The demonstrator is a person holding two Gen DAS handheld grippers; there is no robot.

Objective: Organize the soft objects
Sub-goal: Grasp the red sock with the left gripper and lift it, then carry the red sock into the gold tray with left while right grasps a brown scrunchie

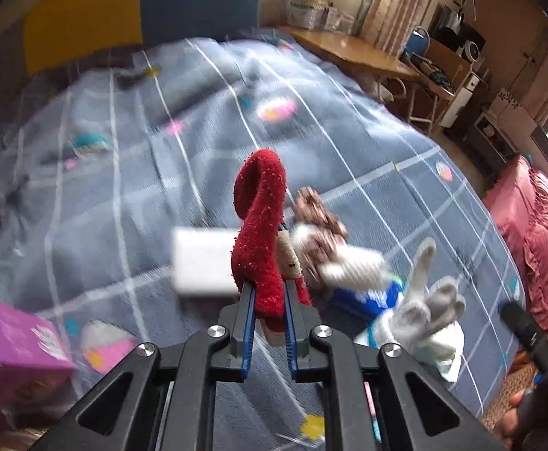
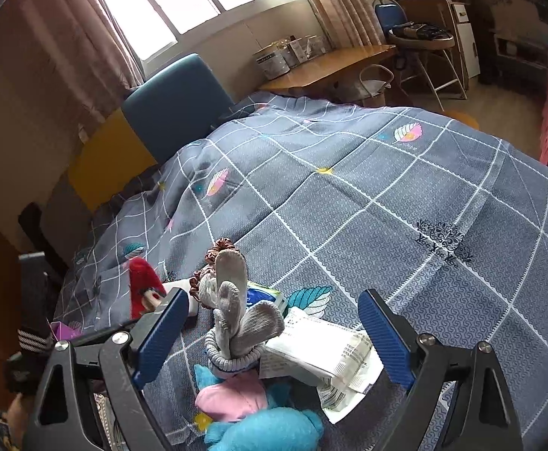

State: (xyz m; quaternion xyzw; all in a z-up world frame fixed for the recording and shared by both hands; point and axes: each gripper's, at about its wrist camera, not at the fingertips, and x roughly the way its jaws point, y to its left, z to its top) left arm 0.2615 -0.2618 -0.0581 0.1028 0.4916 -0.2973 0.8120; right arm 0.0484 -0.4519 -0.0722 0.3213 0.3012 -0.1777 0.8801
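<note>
In the left wrist view, the left gripper (image 1: 268, 300) at bottom centre is clamped on a fuzzy red sock (image 1: 260, 233), which stands up between its blue pads at frame centre. Right of it lie a grey knit glove (image 1: 430, 300) and a brown scrunchie (image 1: 321, 212), blurred, on the grey checked bedspread (image 1: 123, 173).

In the right wrist view, the right gripper (image 2: 270, 334) gapes wide at the bottom, holding nothing. Between its fingers lie a blue and pink plush toy (image 2: 258, 417), the glove (image 2: 236, 315) and a white plastic packet (image 2: 322, 353). A wooden counter (image 2: 330, 64) stands upper right.
</note>
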